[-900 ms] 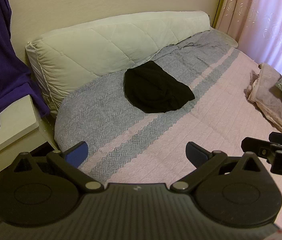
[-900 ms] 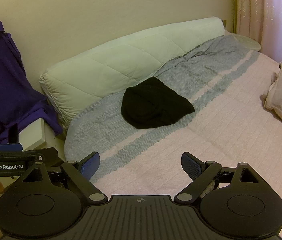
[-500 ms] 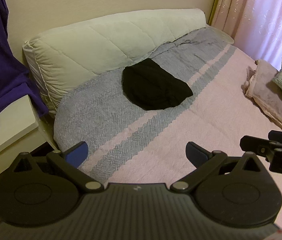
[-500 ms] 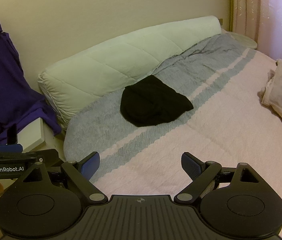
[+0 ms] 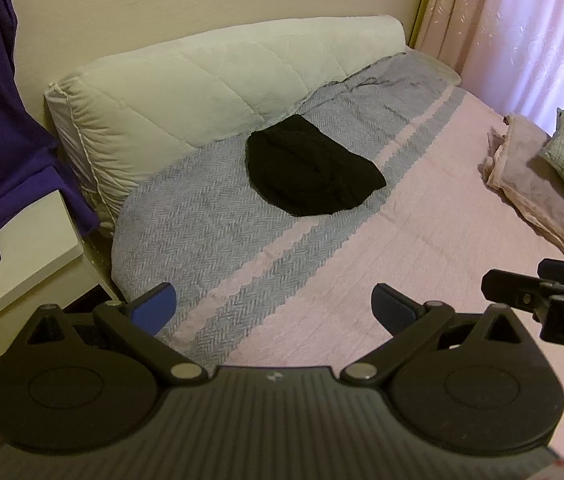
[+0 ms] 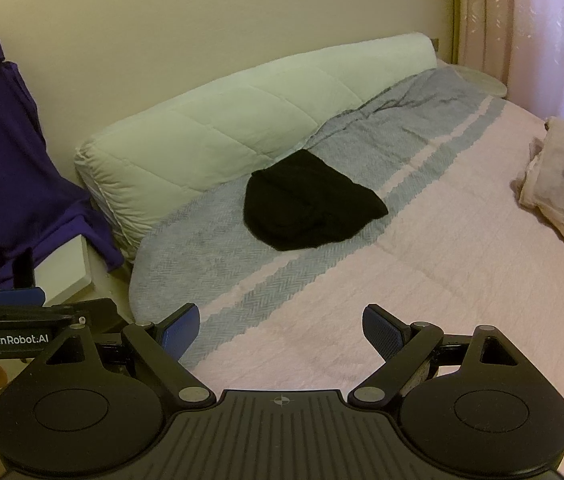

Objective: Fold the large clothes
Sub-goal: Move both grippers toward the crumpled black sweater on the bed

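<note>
A black garment (image 5: 310, 170) (image 6: 308, 202) lies crumpled in a rounded heap on the bed's grey-striped end, just below the long white bolster. My left gripper (image 5: 272, 306) hangs open over the near edge of the bed, well short of the garment, nothing between its blue pads. Beside it my right gripper (image 6: 280, 328) is open and empty too, at about the same distance. Each wrist view catches the other gripper at its side edge.
The pink and grey bedspread (image 5: 402, 240) covers the bed. A white quilted bolster (image 5: 210, 84) leans on the wall. Folded pink cloth and a green cushion (image 5: 542, 184) lie at the right. A white nightstand (image 5: 22, 248) with a phone and purple cloth (image 6: 6, 160) stands left. Curtains hang far right.
Both grippers have edged slightly forward and tilted down toward the bed; the black garment sits a little higher in view. Both stayed open.
</note>
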`<state>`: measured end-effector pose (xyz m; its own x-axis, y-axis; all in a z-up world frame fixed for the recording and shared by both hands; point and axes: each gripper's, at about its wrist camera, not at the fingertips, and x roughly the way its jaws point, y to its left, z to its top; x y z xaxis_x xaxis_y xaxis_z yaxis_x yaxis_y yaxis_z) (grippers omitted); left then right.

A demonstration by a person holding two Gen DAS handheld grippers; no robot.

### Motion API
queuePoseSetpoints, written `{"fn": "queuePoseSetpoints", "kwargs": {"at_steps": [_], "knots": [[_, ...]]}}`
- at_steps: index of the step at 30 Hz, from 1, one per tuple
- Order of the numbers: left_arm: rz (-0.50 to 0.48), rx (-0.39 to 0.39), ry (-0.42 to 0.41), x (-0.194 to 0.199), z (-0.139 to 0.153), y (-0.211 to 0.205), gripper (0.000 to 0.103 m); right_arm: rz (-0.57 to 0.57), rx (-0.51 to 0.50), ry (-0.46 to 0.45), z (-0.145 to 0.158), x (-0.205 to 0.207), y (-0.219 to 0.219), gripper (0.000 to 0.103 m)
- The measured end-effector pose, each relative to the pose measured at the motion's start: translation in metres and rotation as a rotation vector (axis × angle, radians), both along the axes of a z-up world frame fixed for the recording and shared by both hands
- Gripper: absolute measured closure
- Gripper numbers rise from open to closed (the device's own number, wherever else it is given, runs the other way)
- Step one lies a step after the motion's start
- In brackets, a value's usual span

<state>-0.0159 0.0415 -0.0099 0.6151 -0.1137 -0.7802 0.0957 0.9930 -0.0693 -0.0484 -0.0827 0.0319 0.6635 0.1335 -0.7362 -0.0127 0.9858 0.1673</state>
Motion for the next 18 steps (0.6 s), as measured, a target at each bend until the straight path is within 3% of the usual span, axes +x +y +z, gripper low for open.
{"fn": "queuePoseSetpoints", "kwargs": {"at_steps": [8, 14, 18], "knots": [[-0.024, -0.007, 0.024, 0.011, -0.009, 0.000, 0.001, -0.014, -0.010, 0.022, -0.006, 0.004, -0.007, 0.017], [-0.003, -0.042, 0.022, 0.031, -0.008, -0.014, 0.001, -0.015, -0.017, 0.018, -0.009, 0.018, -0.032, 0.017], [0.006, -0.024, 0.011, 0.048, -0.002, -0.028, 0.001, -0.007, 0.004, 0.003, -0.007, 0.034, -0.052, 0.017]]}}
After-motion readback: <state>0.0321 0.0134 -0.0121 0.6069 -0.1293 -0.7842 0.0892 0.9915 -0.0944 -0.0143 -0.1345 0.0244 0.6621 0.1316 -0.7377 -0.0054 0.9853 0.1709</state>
